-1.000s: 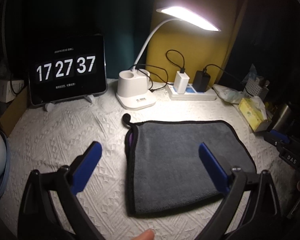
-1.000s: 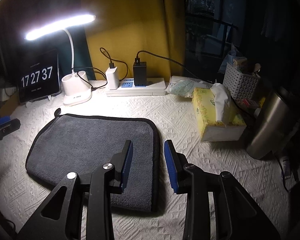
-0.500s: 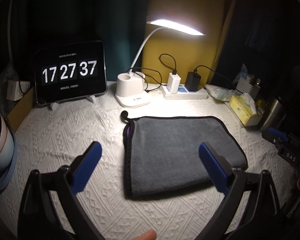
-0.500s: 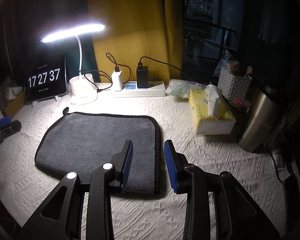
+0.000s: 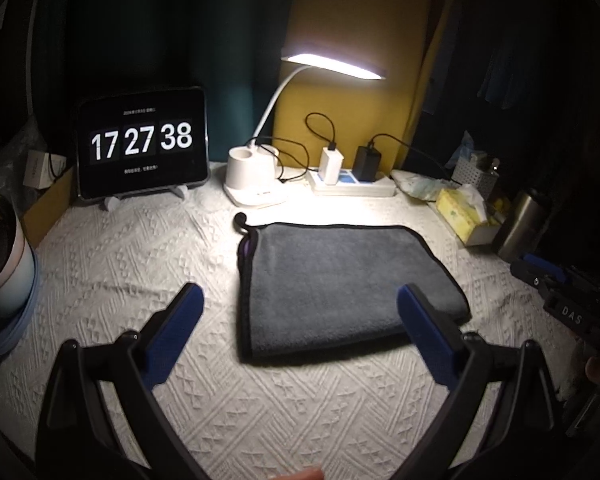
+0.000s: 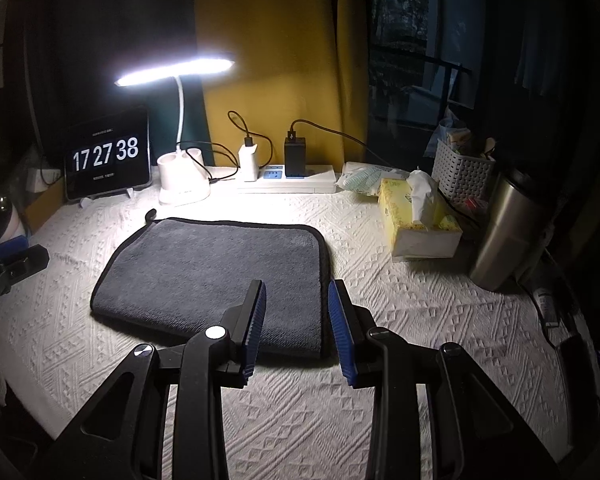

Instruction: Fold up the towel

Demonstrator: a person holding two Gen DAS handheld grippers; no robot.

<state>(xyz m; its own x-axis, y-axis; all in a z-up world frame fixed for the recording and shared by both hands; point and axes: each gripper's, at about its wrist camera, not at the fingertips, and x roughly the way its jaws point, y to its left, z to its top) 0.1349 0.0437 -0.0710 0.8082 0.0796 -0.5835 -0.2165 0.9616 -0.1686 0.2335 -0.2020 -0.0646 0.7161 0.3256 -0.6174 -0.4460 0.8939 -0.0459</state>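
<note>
While both grippers hover empty above the white tablecloth (image 6: pixel 400 280), the left gripper (image 5: pixel 300 316) has its fingers wide apart; the right gripper (image 6: pixel 296 320) shows a narrow gap. Beyond them, the folded grey towel (image 6: pixel 216 268) lies flat, its near edge partly hidden. Farther back, the lamp (image 6: pixel 176 68) glares beside the clock (image 5: pixel 142 142); surroundings fade into darkness.

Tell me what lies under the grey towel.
The grey towel lies flat on the white textured tablecloth. At its left edge a purple layer peeks out beneath. Whatever else lies under it is covered.
</note>
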